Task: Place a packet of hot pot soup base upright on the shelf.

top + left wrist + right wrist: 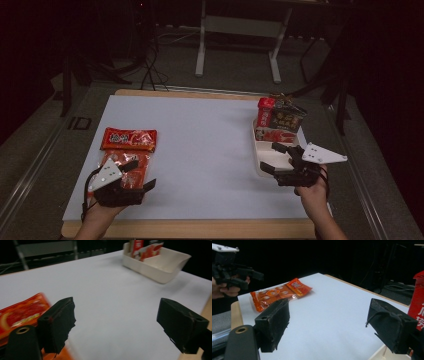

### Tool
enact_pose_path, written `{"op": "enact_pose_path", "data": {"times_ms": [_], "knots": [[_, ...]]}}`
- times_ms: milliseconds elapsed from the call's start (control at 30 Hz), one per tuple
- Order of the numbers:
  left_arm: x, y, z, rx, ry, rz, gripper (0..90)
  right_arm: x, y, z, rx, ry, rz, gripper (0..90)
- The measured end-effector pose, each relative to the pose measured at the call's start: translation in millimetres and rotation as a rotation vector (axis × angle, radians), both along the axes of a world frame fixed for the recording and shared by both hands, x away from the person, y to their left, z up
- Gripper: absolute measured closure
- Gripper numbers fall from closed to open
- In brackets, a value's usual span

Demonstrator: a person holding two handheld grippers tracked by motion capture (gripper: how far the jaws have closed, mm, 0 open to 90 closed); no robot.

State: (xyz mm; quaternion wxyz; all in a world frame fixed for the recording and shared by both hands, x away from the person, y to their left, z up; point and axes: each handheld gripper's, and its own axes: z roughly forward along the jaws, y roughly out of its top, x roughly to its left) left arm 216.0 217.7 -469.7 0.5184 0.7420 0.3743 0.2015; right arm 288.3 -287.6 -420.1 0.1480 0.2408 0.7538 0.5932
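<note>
1. White sheet-covered table top (200,150) with a pale wooden edge, spread across the middle of the high view.
2. At far left on that sheet: two red-orange plastic snack packets, the farther red packet (129,139) lying flat, the nearer orange packet (127,167) just behind it toward the person and partly under the left gripper.
3. Left gripper (134,176), black with a grey three-cornered plate on top, held in the person's left hand (102,207) at the near left edge; jaws spread wide with nothing between them. Seen from its own camera (116,325): bare white sheet in the gap, orange packet (20,315) beside and partly behind the left jaw.
4. Middle of the table: bare white sheet.
5. At right: cream plastic tray with compartments (262,157), red and dark printed packages (280,120) standing upright in its far end, near compartments empty. Same tray (162,267) far off in the left gripper view.
6. Right gripper (274,157), black with grey plate, held in the right hand (312,192) over the tray's near end; jaws wide apart, gripping nothing. From its own camera (328,322): white sheet between the jaws, a red package (418,305) at the right edge.
</note>
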Motion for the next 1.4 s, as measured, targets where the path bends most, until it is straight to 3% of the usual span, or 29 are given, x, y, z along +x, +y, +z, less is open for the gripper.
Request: {"op": "enact_pose_path", "data": {"times_ms": [167,400,433,567,667,800,967,1100,1167,1267,1400], "knots": [[0.8,18.5,-3.5,0.026,0.029,0.06,20.8,1.0,2.0,-4.5,-0.004,0.027,-0.002,16.6],[3.9,35.4,-10.4,0.038,0.07,0.117,23.9,-3.7,3.9,-9.6,0.008,0.027,0.006,16.6],[4.4,45.1,-14.3,0.045,0.085,0.146,28.7,-5.8,4.9,-9.4,0.007,0.024,0.01,16.6],[5.2,57.2,-20.1,0.065,0.104,0.203,38.4,-10.8,6.6,-10.4,0.006,0.031,0.022,16.6],[6.9,67.9,-25.5,0.074,0.12,0.273,50.4,-14.2,7.3,-12.9,0.002,0.045,0.029,16.6],[8.8,80.6,-32.1,0.137,0.145,0.365,73.3,-17.0,8.1,-14.9,-0.001,0.053,0.037,16.6],[12.9,92.8,-42.4,0.199,0.212,0.444,89.1,-16.4,11.1,-16.3,-0.003,0.059,0.046,16.6],[14.7,99.3,-55.0,0.262,0.271,0.492,90.0,-16.4,12.7,-16.9,-0.004,0.061,0.057,16.6],[15.3,102.2,-59.9,0.273,0.304,0.507,90.0,-16.4,12.5,-16.8,-0.006,0.059,0.057,16.6],[14.8,104.4,-63.0,0.272,0.327,0.507,90.0,-15.5,11.8,-17.1,-0.001,0.064,0.057,16.6],[16.0,99.3,-61.2,0.308,0.334,0.504,90.0,-14.3,12.9,-17.5,-0.007,0.064,0.059,16.6]]}}
